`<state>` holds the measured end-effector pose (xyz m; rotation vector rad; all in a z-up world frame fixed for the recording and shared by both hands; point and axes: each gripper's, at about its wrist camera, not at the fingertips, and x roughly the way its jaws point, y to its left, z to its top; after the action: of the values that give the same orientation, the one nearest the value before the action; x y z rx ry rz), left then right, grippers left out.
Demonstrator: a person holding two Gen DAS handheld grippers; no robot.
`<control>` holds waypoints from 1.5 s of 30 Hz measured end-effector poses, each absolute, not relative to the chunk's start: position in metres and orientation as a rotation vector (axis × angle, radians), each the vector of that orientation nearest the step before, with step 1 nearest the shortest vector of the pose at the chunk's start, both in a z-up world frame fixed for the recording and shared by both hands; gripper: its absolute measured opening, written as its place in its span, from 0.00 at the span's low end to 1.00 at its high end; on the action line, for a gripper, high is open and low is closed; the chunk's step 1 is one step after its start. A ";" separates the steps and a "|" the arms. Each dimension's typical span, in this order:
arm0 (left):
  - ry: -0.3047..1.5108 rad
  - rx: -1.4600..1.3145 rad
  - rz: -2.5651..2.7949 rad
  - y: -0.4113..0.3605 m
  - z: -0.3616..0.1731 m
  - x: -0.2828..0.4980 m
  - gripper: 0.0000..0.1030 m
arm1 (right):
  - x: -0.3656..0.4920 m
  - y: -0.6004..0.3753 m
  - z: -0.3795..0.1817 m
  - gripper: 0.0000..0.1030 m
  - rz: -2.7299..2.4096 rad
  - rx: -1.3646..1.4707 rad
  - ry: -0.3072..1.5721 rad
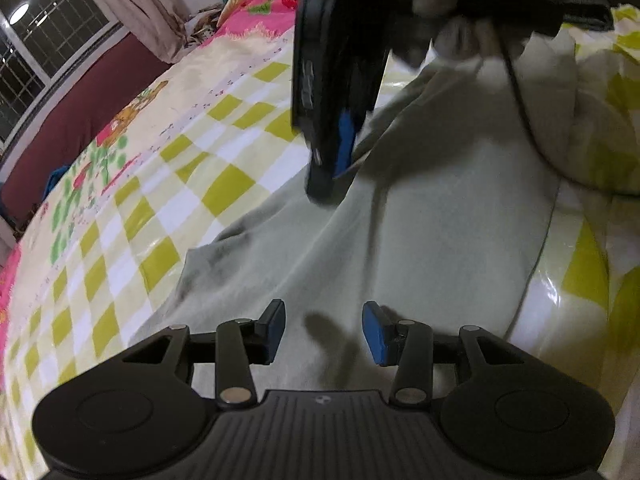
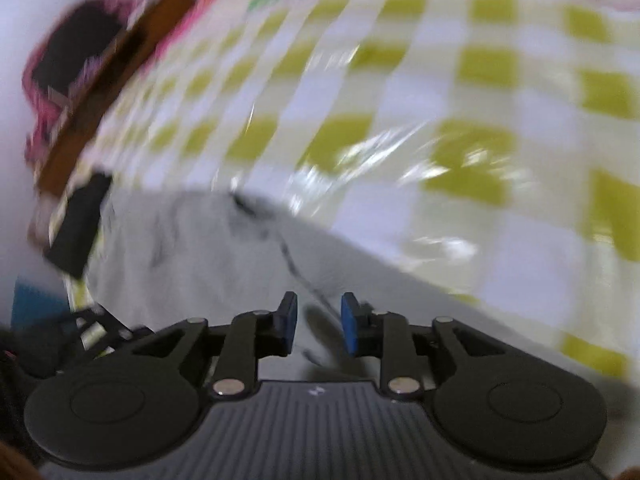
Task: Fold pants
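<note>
Pants point(image 1: 360, 240) flat beneath both parted tongs point(image 1: 324, 330), ungripped.

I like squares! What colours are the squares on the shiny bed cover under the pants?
Yellow-green and white checks on the glossy bed cover, clearest in the left wrist view.

pants point(image 1: 420, 220) | pale grey-green | lying flat, lightly creased | on checked bedcover point(image 1: 168, 184)

The pants point(image 1: 420, 240) are soft matt cloth, faintly creased; the checked bed cover point(image 1: 224, 196) shines like glossy plastic; the left tongs point(image 1: 324, 332) are matt black plastic.
</note>
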<state>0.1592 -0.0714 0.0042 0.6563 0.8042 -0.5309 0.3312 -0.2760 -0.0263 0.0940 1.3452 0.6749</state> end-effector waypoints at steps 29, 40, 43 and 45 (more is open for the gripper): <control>0.935 0.588 -0.330 0.010 -0.008 0.136 0.64 | 0.288 -0.246 0.016 0.10 0.560 -0.019 1.236; 0.810 0.551 -0.226 0.074 0.026 0.113 0.74 | 0.273 -0.128 0.006 0.13 0.660 -0.013 1.185; 0.835 0.554 -0.166 0.100 0.016 0.121 0.75 | 0.280 -0.078 0.009 0.13 0.767 -0.012 1.158; 0.945 0.541 -0.181 0.116 -0.001 0.117 0.75 | 0.272 -0.051 0.010 0.14 0.853 -0.056 1.153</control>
<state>0.1167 0.1161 -0.0006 0.5414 0.9450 -0.1813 0.2720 -0.0506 0.0100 -0.0556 1.1527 0.8534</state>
